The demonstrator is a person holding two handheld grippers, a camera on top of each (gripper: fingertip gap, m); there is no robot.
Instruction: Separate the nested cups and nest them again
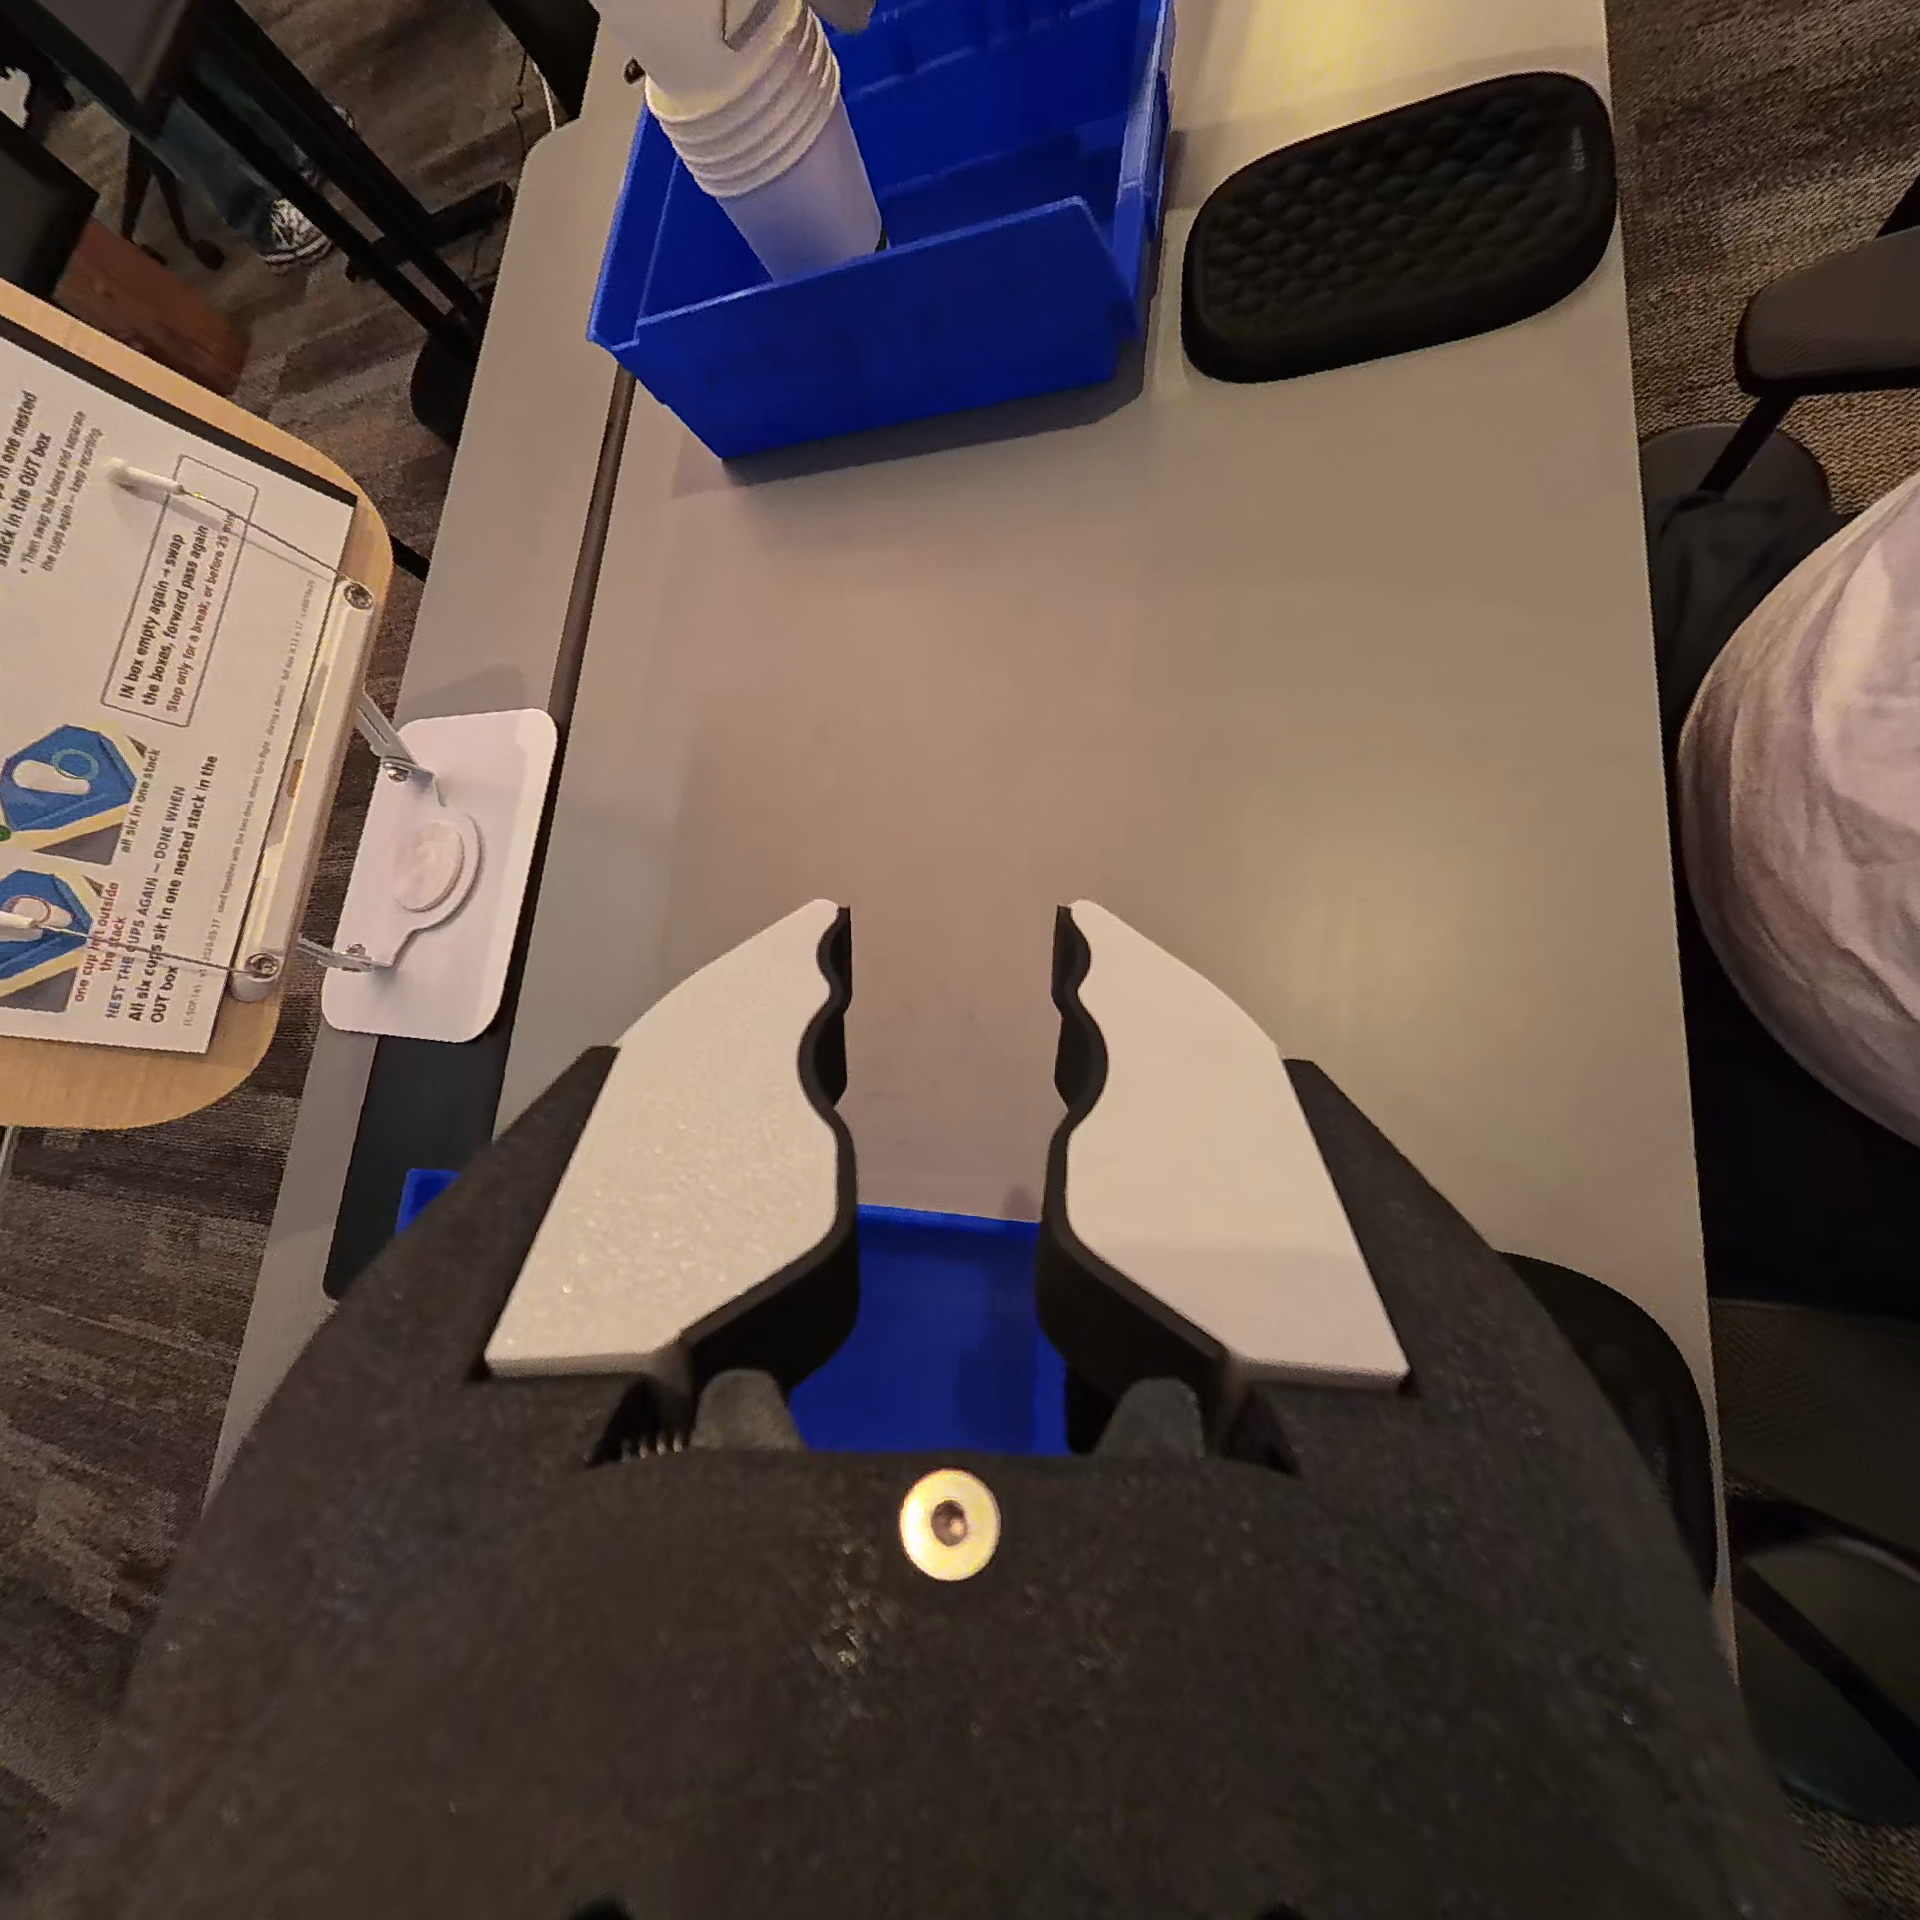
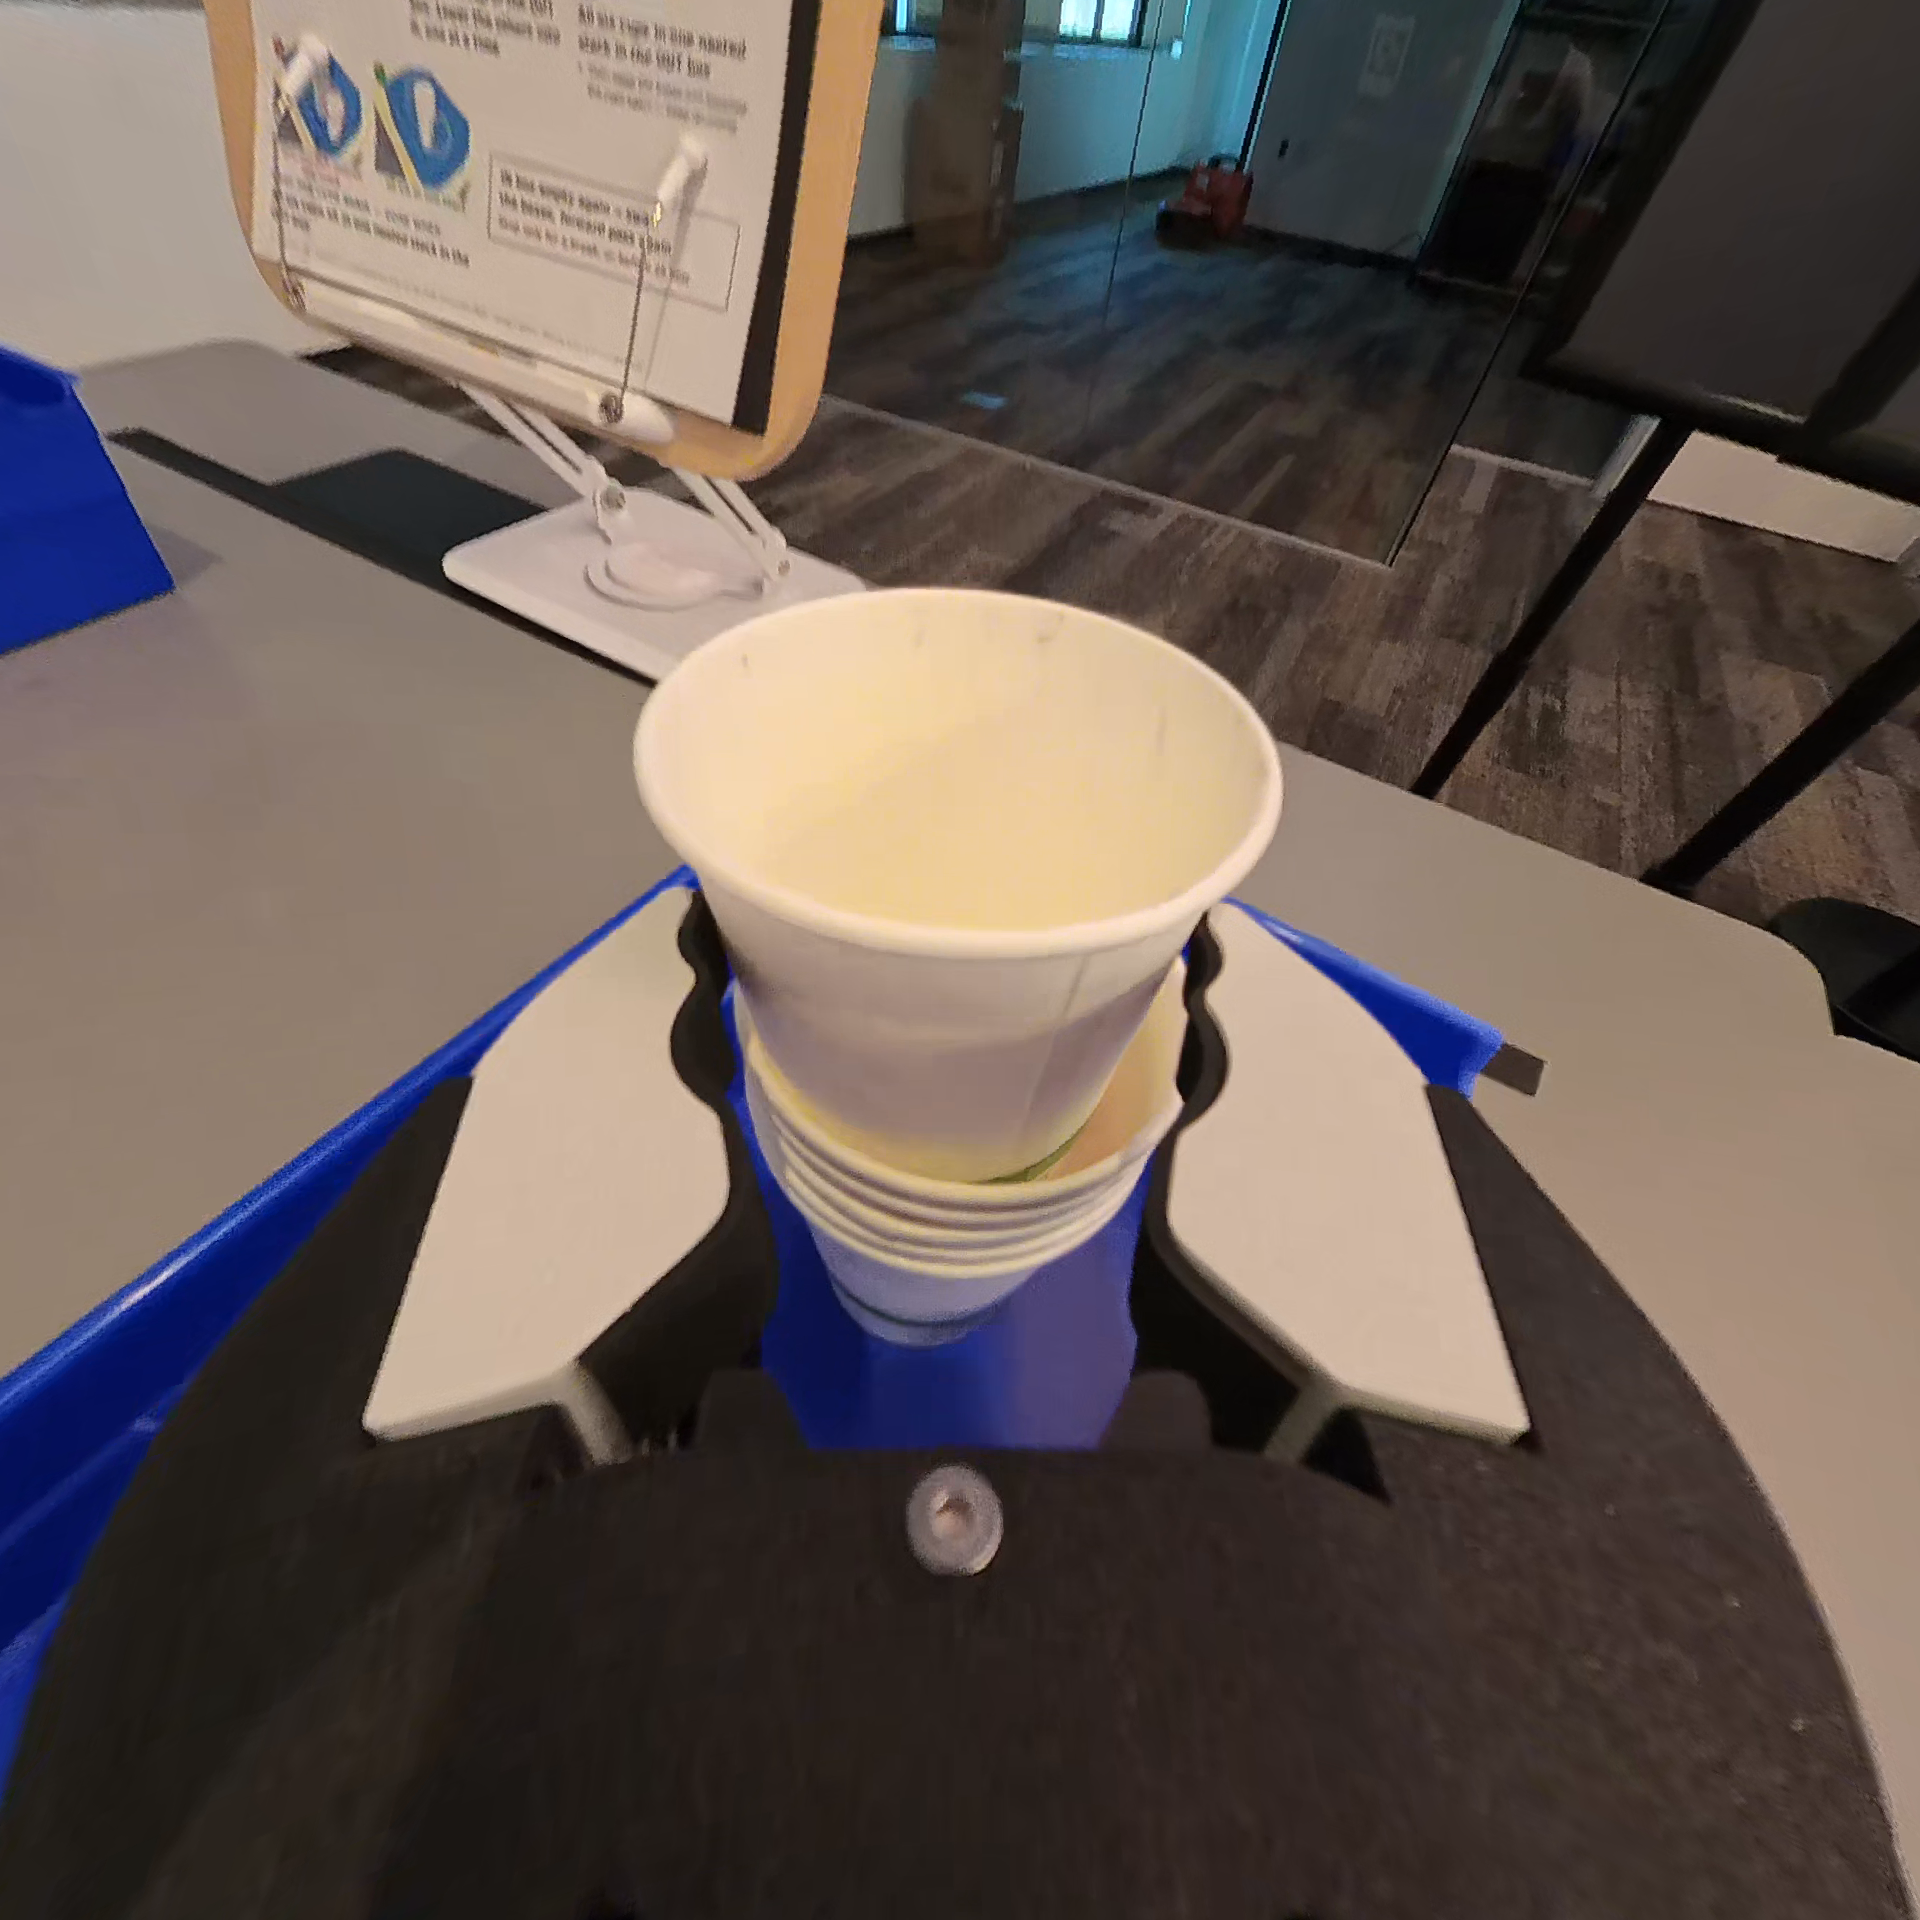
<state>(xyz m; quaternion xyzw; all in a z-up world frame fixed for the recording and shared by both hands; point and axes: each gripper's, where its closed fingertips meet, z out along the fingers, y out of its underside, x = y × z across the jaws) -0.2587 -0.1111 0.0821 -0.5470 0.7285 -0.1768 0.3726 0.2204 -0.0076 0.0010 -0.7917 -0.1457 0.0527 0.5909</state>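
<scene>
Right gripper point(image 2: 951, 1023): fingers pinch the top paper cup point(image 2: 956, 831) just under its rim, one on each side; the view is slightly blurred.
Top cup: upright, its lower part sits inside the stack of nested cups point(image 2: 935, 1216), tilted a little against the stack's rim.
Stack: white cups with ringed rims, standing in a blue bin point(image 2: 260, 1195) right below the right gripper.
Left gripper point(image 1: 951, 1023): fingers spread apart with nothing between them, hovering over bare table point(image 1: 1091, 675).
Near bin point(image 1: 935, 1340): a second blue bin shows just under the left gripper, seen between its fingers.
Far bin point(image 1: 883, 343): across the table from the left gripper, it holds the cup stack point(image 1: 769, 135), which leans toward the left.
Beside the far bin: a black textured pad point(image 1: 1403, 229) lies on the table to its right, apart from it.
Table edge: a white stand point(image 1: 436, 873) carries a wood-edged board with a printed instruction sheet point(image 1: 156, 727).
Surface: smooth grey tabletop with rounded corners.
Room: patterned carpet, dark table legs, a glass partition point(image 2: 1299, 260) beyond the desk.
Person: a light-clad part of a person point(image 1: 1808, 831) at the table's right edge.
</scene>
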